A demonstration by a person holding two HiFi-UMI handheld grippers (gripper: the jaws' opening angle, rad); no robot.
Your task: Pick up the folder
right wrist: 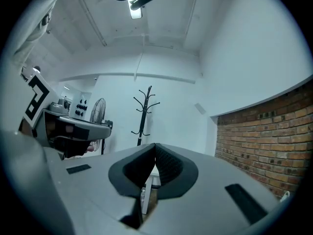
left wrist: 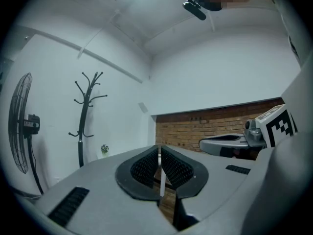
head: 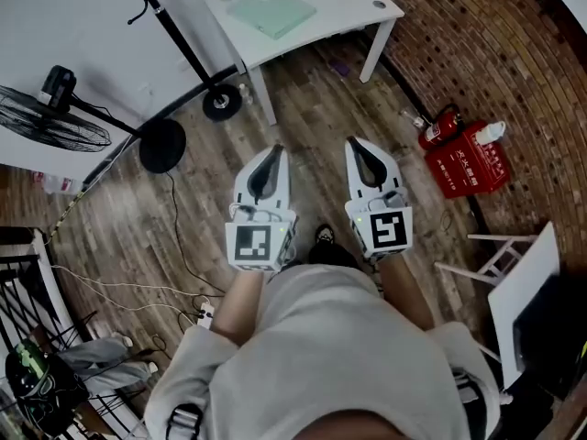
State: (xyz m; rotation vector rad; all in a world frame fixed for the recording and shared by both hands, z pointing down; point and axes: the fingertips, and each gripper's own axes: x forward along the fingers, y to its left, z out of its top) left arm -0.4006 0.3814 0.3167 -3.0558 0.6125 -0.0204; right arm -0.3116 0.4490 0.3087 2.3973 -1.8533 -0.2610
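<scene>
A pale green folder [head: 271, 11] lies flat on the white table [head: 353, 3] at the far top of the head view. My left gripper [head: 274, 149] and right gripper [head: 353, 142] are held side by side over the wooden floor, well short of the table, both pointing level toward it. Each is shut with nothing between its jaws. In the left gripper view the left gripper [left wrist: 159, 151] shows ribbed pads [left wrist: 146, 168] pressed together; the right gripper [right wrist: 155, 148] looks the same in the right gripper view. The folder is hidden in both gripper views.
A black coat stand [head: 174, 35] with a round base [head: 223, 104] stands left of the table. A floor fan [head: 55, 122] is at the left. A red fire-extinguisher box [head: 468, 159] sits by the brick wall on the right. Cables [head: 138, 287] cross the floor.
</scene>
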